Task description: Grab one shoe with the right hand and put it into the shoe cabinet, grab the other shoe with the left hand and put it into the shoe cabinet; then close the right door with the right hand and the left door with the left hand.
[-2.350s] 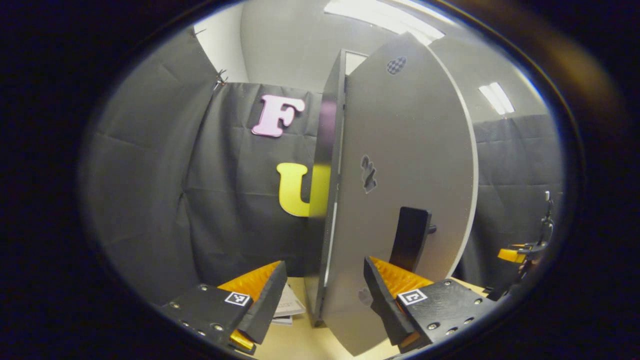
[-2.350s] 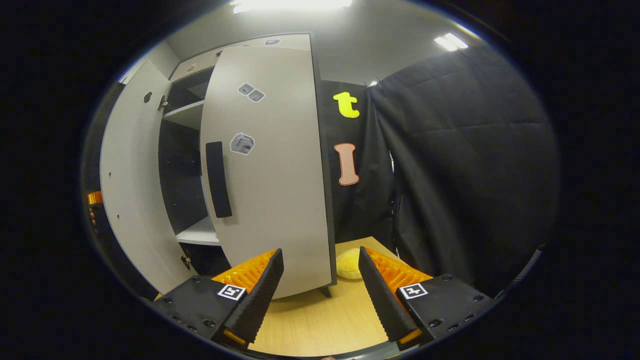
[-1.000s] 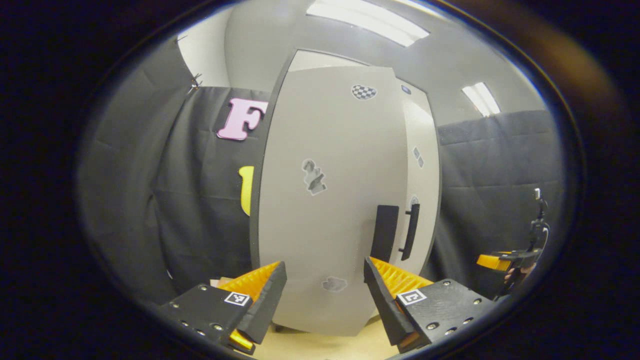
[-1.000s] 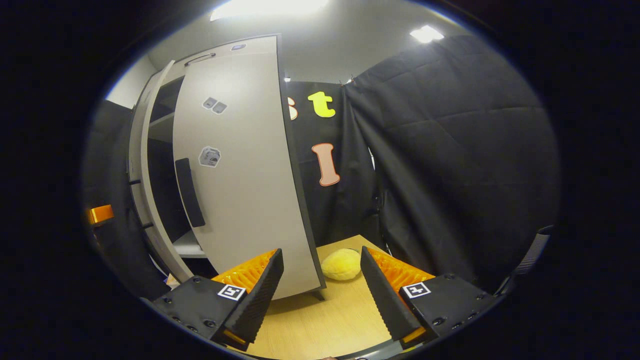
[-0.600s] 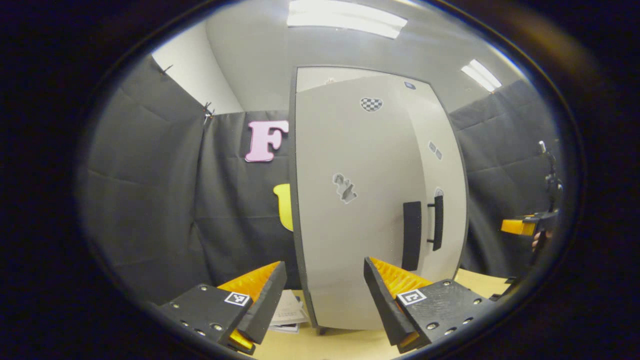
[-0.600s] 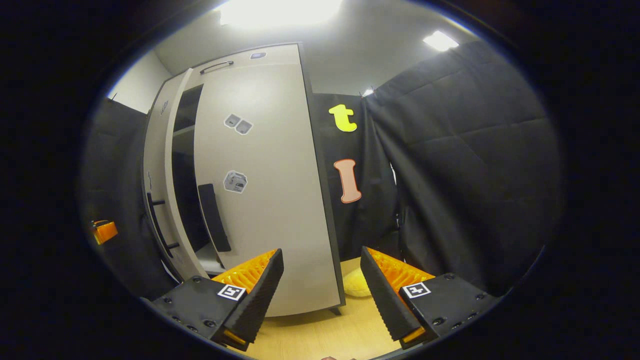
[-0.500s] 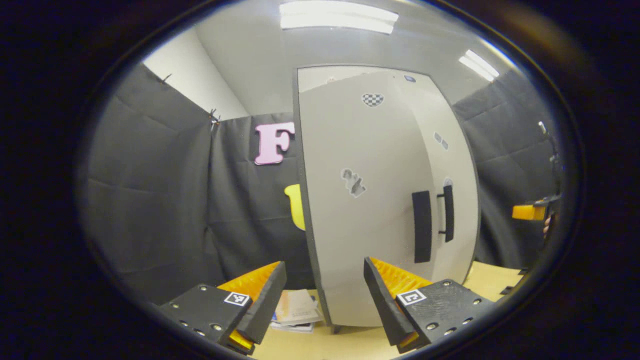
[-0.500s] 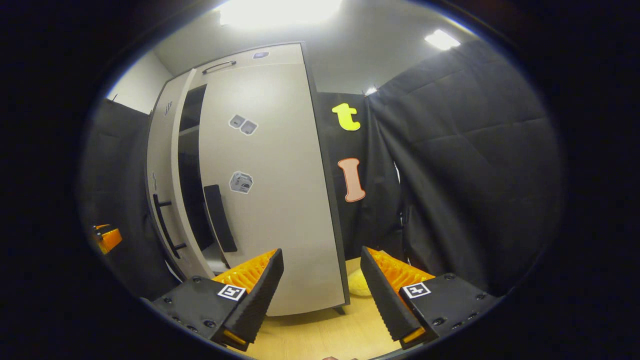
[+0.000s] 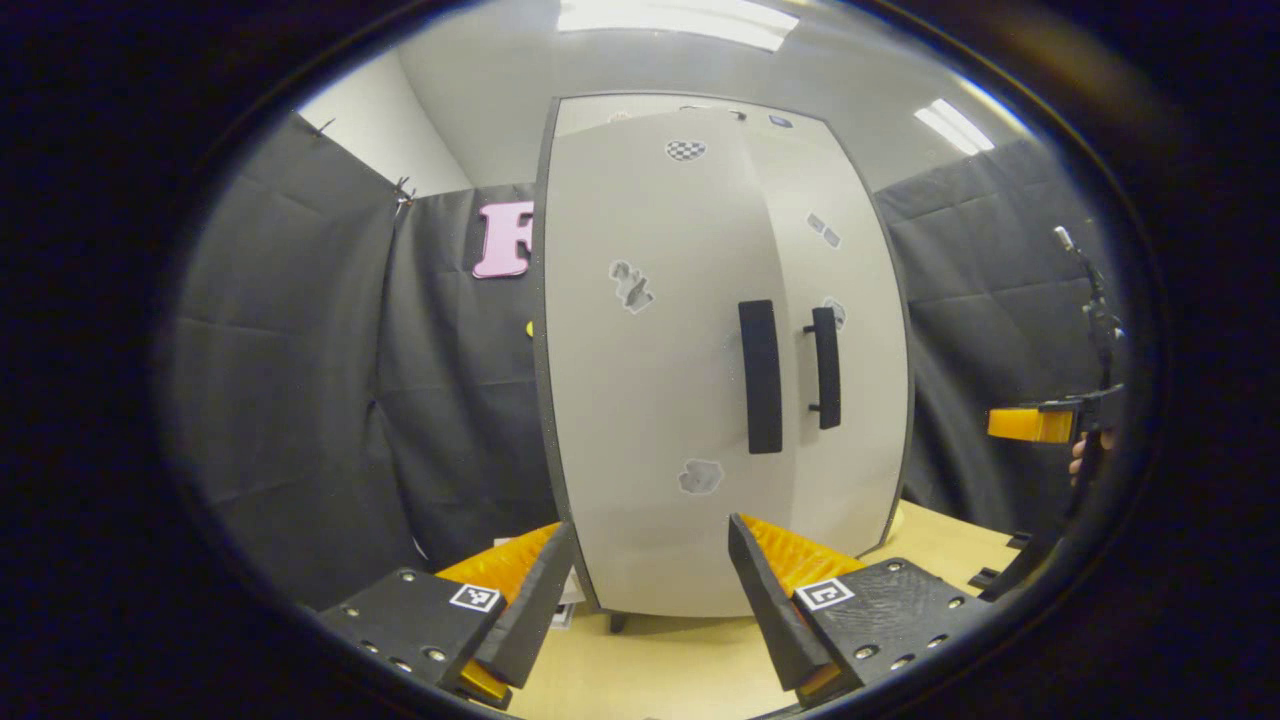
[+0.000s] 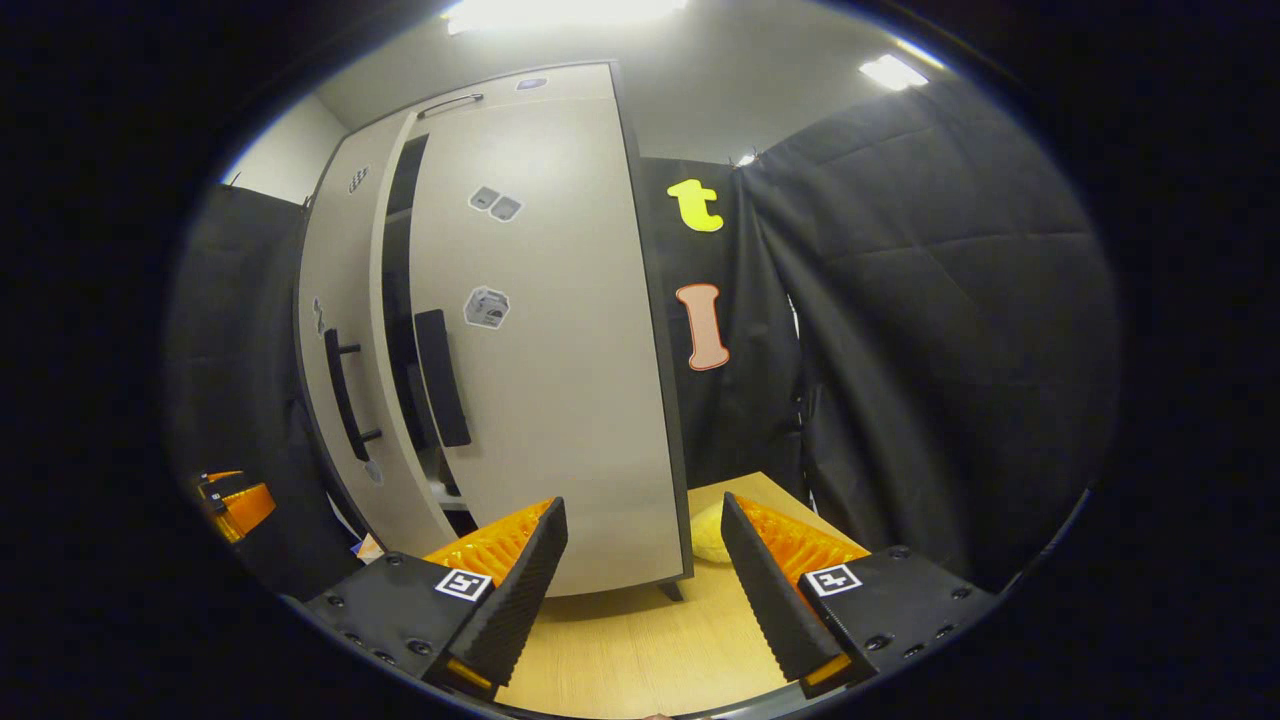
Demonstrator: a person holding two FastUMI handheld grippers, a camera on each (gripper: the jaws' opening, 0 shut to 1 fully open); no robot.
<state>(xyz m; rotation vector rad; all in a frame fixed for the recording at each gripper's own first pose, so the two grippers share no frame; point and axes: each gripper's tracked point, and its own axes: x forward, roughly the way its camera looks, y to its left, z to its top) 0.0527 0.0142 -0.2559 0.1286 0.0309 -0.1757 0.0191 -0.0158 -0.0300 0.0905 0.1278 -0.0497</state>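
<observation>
**A:** What is happening around the shoe cabinet (image 9: 650, 400)?

**B:** It is standing upright at the back edge of a wooden table (image 10: 640, 640). In the left gripper view, the left door (image 9: 640, 350) and right door (image 9: 850, 330) are looking almost flush, their two dark handles side by side. In the right gripper view, a dark gap is showing between the doors, so the right door (image 10: 550, 350) is hanging slightly ajar.

**A:** And the grippers?

**B:** The left gripper (image 9: 645, 590) is hovering in front of the left door, fingers spread, grasping nothing. The right gripper (image 10: 640, 590) is hovering off the right door's outer corner, also spread and empty. Neither is touching the cabinet. I judge both are being held back because the pushing is nearly over, with the right door perhaps needing a final nudge.

**A:** Where are the shoes?

**B:** I cannot see them; the doors are covering the inside, so they are presumably shut away there.

**A:** Anything else unclear?

**B:** A soft yellow thing (image 10: 708, 535) is peeking out behind the cabinet's right corner, mostly hidden. Some papers (image 9: 568, 590) are poking out by the left corner, cut off by a finger. The other gripper is appearing at each view's edge, too small to read.
</observation>
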